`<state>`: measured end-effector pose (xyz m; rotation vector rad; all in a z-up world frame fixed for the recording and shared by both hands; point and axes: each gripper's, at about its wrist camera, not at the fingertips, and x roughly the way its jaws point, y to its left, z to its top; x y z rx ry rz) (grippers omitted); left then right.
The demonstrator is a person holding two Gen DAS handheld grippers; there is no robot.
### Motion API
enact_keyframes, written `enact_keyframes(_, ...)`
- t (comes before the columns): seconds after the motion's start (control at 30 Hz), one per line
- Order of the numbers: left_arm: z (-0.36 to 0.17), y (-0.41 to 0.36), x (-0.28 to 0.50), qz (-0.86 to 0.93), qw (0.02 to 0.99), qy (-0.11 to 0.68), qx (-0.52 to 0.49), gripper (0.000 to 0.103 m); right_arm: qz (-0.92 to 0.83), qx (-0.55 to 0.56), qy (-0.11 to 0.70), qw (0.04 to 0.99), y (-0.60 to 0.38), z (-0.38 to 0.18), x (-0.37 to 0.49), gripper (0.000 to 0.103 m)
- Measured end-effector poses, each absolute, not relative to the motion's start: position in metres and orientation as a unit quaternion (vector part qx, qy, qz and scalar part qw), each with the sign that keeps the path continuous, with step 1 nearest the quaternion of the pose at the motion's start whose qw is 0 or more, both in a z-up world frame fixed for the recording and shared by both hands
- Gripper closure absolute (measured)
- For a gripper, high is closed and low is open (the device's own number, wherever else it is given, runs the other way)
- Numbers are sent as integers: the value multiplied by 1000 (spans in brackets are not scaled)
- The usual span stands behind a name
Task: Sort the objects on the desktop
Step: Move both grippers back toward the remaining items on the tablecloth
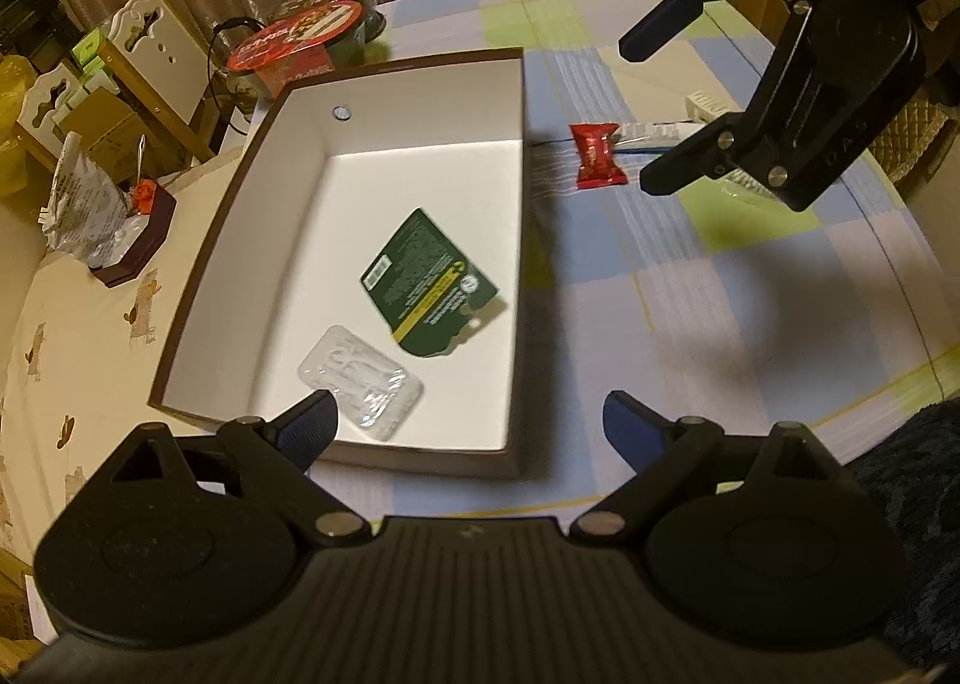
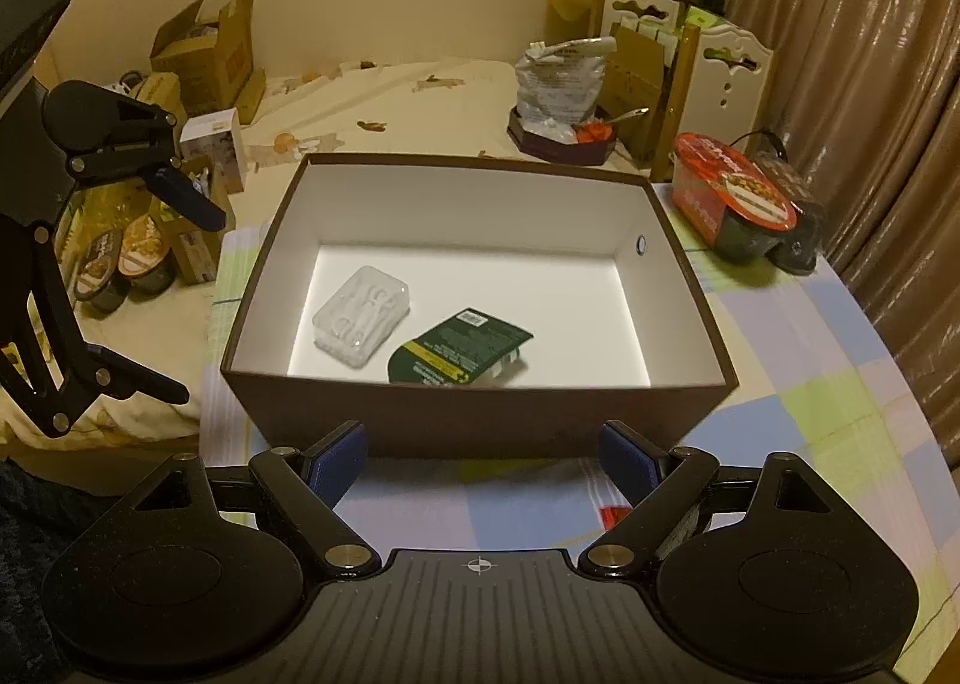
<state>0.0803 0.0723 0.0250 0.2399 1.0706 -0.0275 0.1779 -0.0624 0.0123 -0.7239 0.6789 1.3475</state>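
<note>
So we've got the box with a green card and a clear plastic case already lying in it. What's left out on the table is the red snack packet, just right of the box's far corner. It lies with its long side running near-to-far. Our right gripper hangs nearly over it, spread wide and holding nothing, so that's the nearer one. The left gripper sits at the box's near edge, also wide open and empty.
</note>
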Motion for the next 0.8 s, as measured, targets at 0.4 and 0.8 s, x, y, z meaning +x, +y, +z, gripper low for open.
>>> enact_keyframes(0.4,21,13,98,-48,857,500,118,9,567,-291,328,698,-142,11,195,16)
enact_keyframes(0.8,7,-41,107,-62,859,497,109,9,506,-258,367,737,-231,0,211,16)
